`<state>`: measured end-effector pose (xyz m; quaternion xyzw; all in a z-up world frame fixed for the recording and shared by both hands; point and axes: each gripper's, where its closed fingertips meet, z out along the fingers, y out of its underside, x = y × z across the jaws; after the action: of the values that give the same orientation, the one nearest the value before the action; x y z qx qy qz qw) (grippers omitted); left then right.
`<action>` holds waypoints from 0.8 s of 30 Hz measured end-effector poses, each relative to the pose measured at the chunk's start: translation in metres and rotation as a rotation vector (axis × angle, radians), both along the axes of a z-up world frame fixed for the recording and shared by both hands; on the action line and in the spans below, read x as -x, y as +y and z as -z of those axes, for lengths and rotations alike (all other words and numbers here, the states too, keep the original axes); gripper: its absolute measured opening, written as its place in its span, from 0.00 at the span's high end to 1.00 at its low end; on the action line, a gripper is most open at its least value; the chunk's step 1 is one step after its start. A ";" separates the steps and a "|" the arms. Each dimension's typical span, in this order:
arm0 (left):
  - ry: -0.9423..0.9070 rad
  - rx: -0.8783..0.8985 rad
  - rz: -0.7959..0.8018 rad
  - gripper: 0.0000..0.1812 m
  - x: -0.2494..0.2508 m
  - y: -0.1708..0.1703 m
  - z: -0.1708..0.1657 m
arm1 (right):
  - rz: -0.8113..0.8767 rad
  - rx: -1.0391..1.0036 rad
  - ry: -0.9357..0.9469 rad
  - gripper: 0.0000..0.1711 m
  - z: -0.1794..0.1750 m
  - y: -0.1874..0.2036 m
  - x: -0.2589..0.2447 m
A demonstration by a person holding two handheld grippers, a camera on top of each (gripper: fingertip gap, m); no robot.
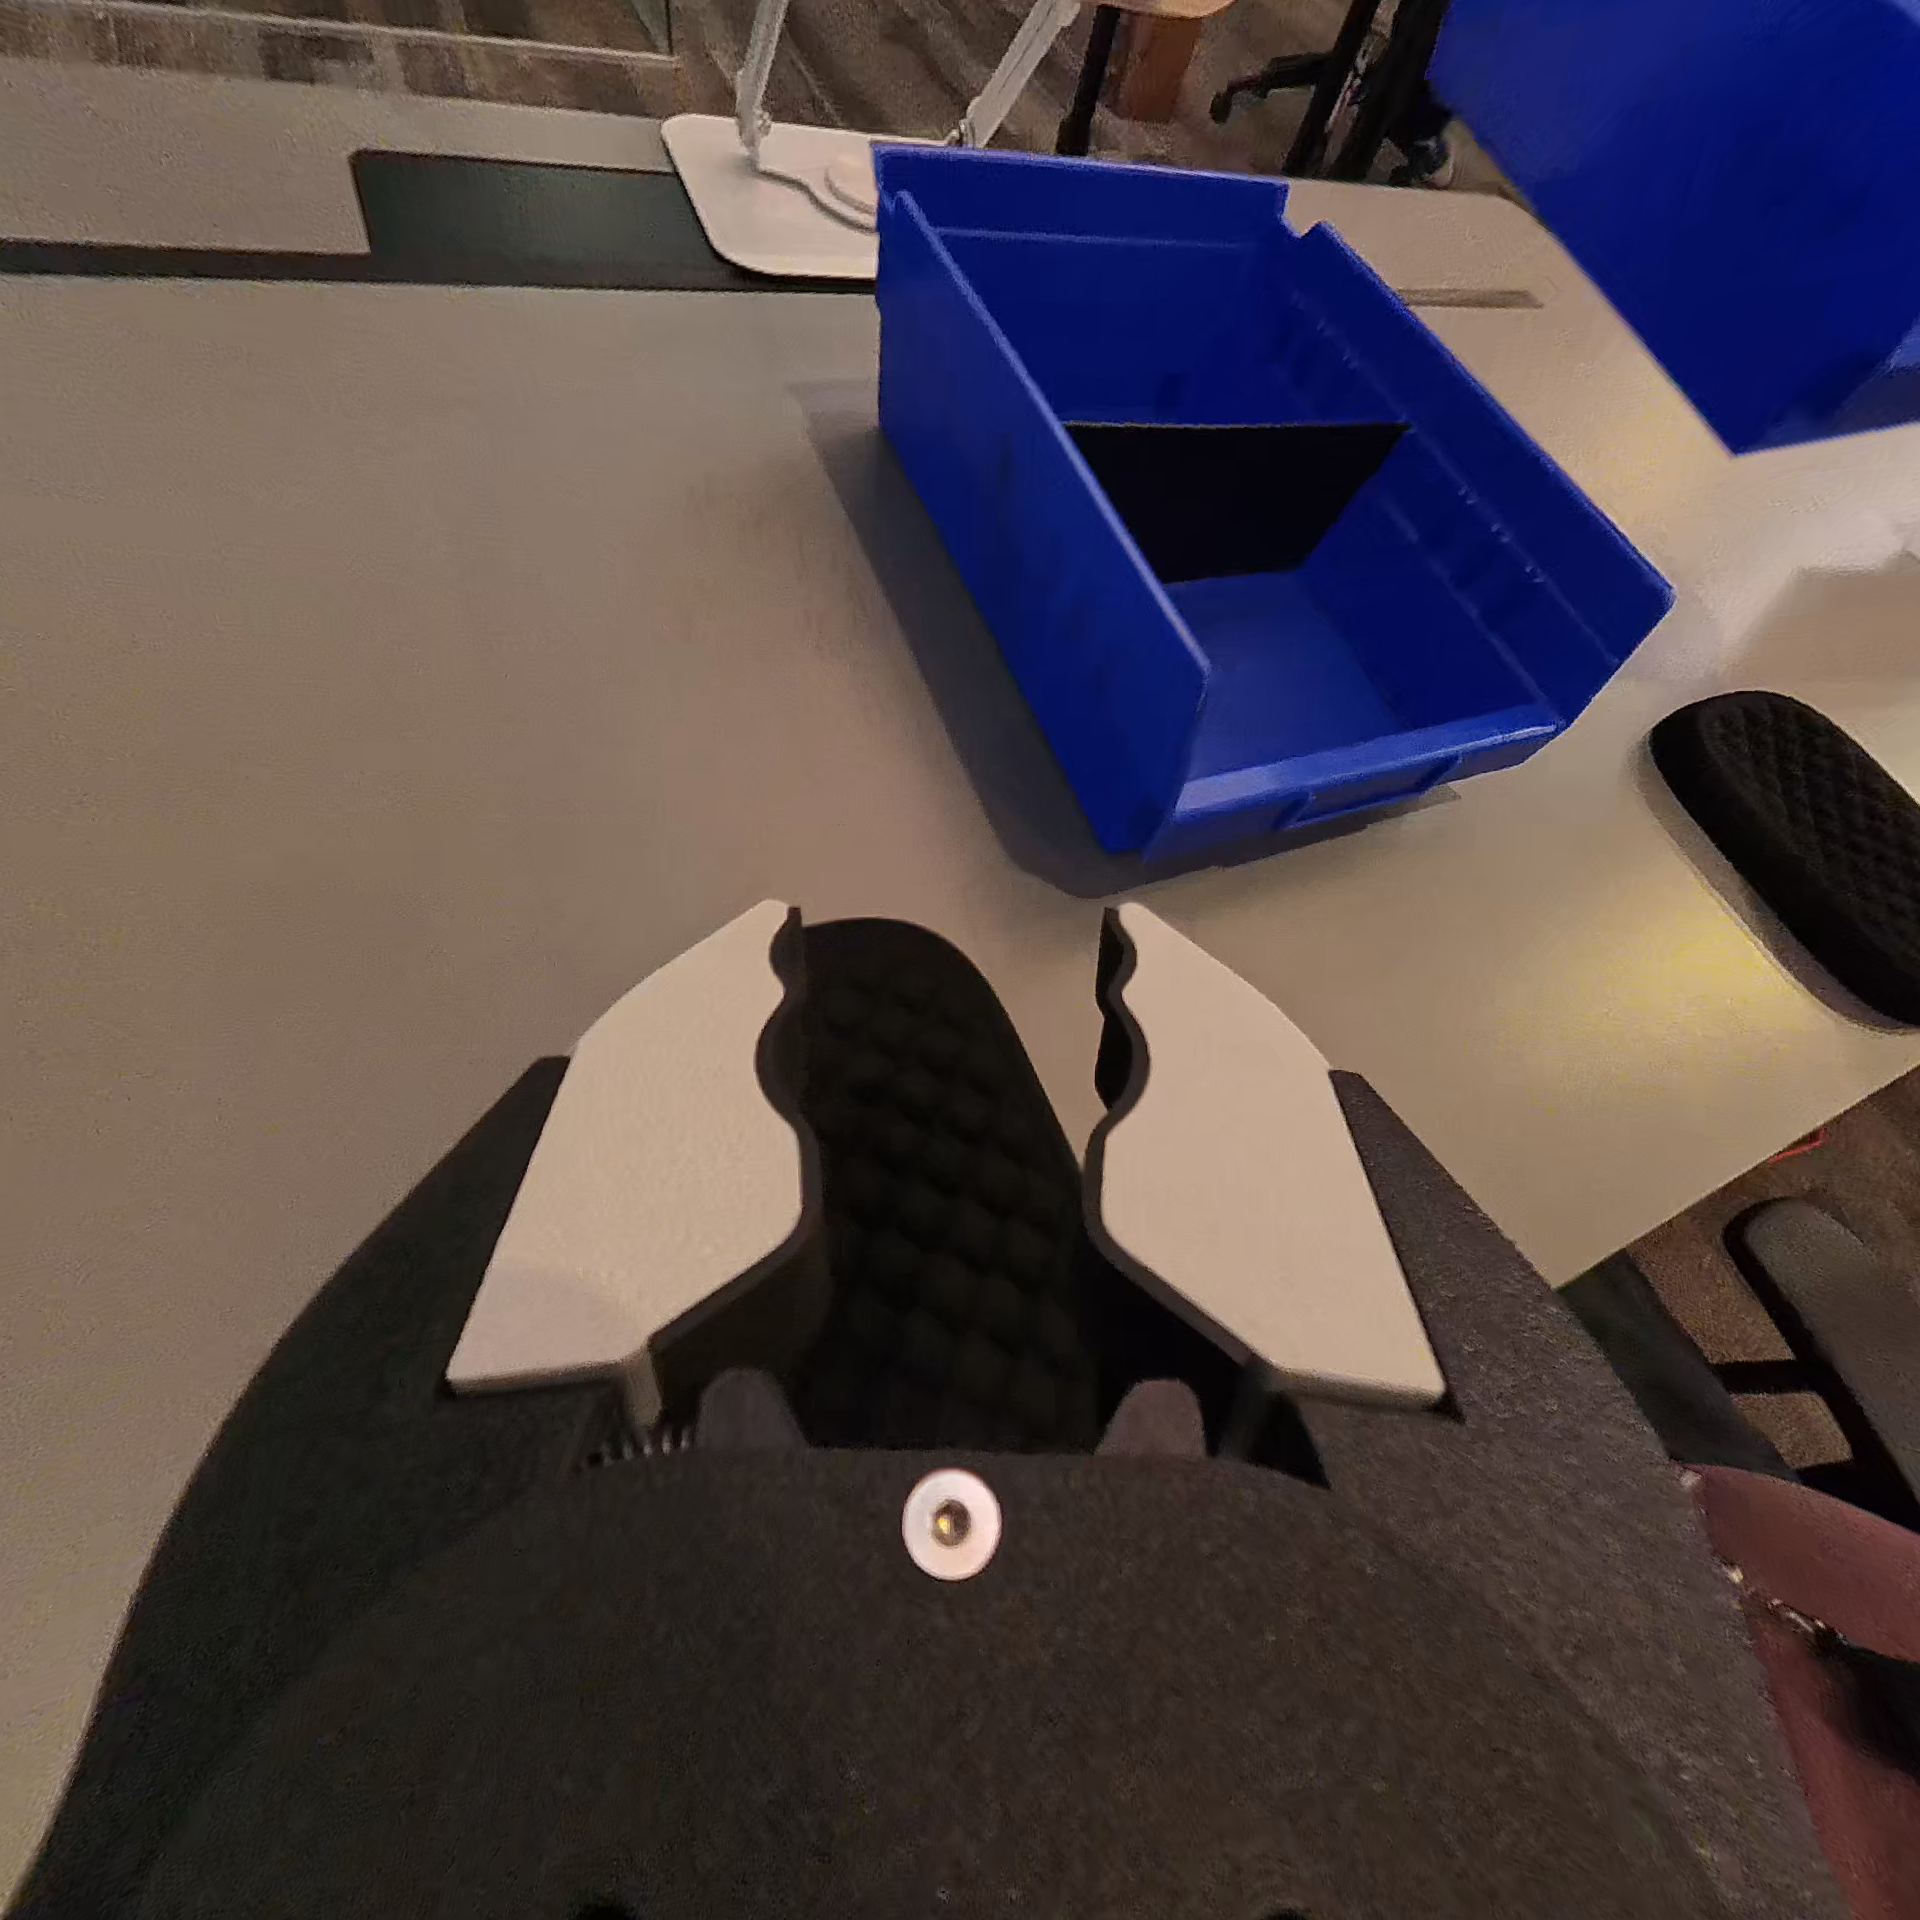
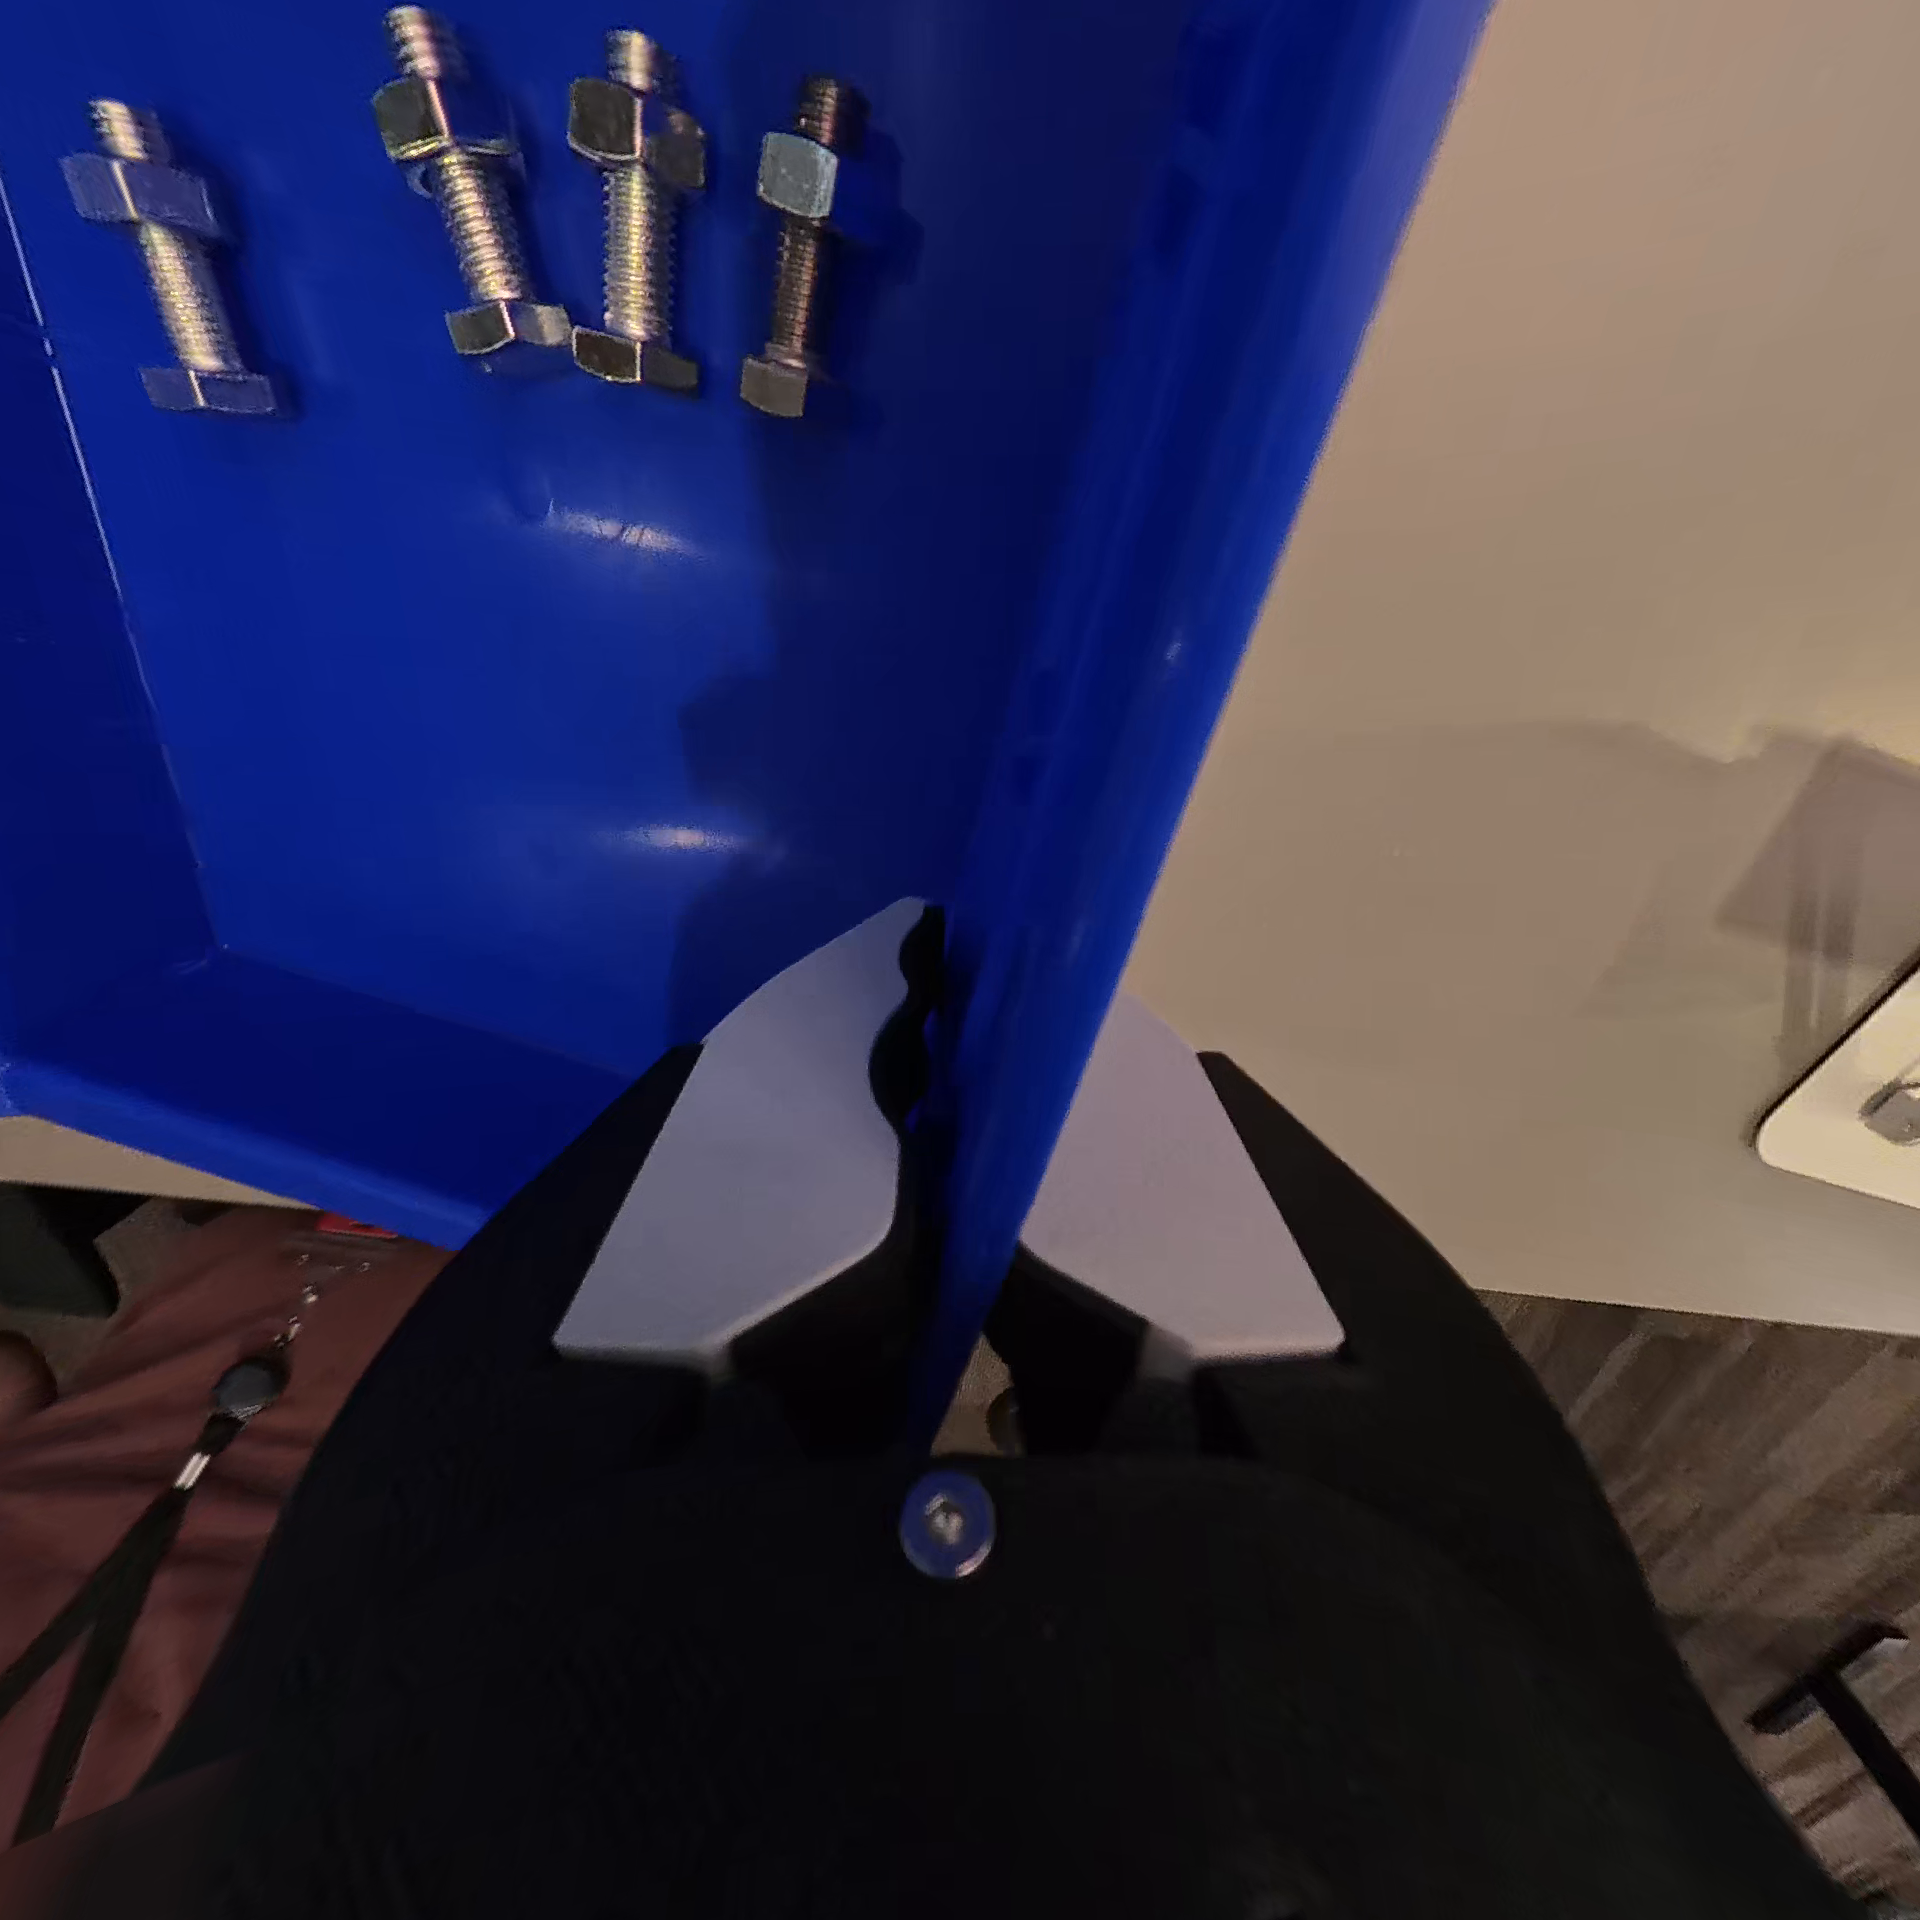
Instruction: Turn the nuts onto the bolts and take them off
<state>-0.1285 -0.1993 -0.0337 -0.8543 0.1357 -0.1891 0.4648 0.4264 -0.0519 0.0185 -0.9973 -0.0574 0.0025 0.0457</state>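
Note:
My right gripper (image 2: 1013, 956) is shut on the side wall of a blue bin (image 2: 1143, 520), one finger inside and one outside. Several silver bolts (image 2: 634, 239) lie on that bin's floor at the far end, each with a nut (image 2: 800, 171) threaded on. The held bin also shows raised at the top right of the left wrist view (image 1: 1714, 208). My left gripper (image 1: 951, 925) is open over the grey table (image 1: 364, 675), with a black quilted pad (image 1: 935, 1143) showing between its fingers. A second blue bin (image 1: 1039, 520) stands ahead of it, with a black divider (image 1: 1236, 499) and nothing else visible inside.
Another black quilted pad (image 1: 1797, 852) lies near the table's right edge. A white lamp base (image 1: 769, 197) and a black strip (image 1: 520, 223) sit at the table's back. A white base plate (image 2: 1849, 1132) is at the right. A person's maroon clothing (image 2: 156, 1351) is below the held bin. The grippers' ends are close to 60 cm from one another.

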 end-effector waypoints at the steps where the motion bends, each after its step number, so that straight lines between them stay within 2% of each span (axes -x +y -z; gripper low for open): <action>1: -0.002 0.003 -0.012 0.70 0.005 -0.002 0.001 | -0.019 -0.008 0.002 0.97 -0.010 0.004 0.013; 5: -0.007 0.006 -0.046 0.71 0.022 -0.014 0.003 | -0.119 -0.014 0.058 0.97 -0.033 0.018 0.089; 9: 0.003 0.001 -0.091 0.71 0.042 -0.025 0.002 | -0.226 0.003 0.199 0.97 -0.032 0.030 0.193; 17: 0.023 0.005 -0.192 0.71 0.096 -0.054 0.004 | -0.460 0.051 0.375 0.97 -0.002 0.039 0.405; 20: 0.014 0.022 -0.247 0.71 0.125 -0.065 0.008 | -0.538 0.061 0.384 0.97 0.013 0.037 0.462; 24: -0.016 0.024 -0.305 0.72 0.154 -0.078 0.011 | -0.582 0.068 0.361 0.97 0.041 0.037 0.513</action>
<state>-0.2825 -0.2771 -0.0448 -0.8689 -0.0015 -0.1248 0.4790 -0.0868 -0.0148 -0.0221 -0.9236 -0.3304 0.1937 0.0192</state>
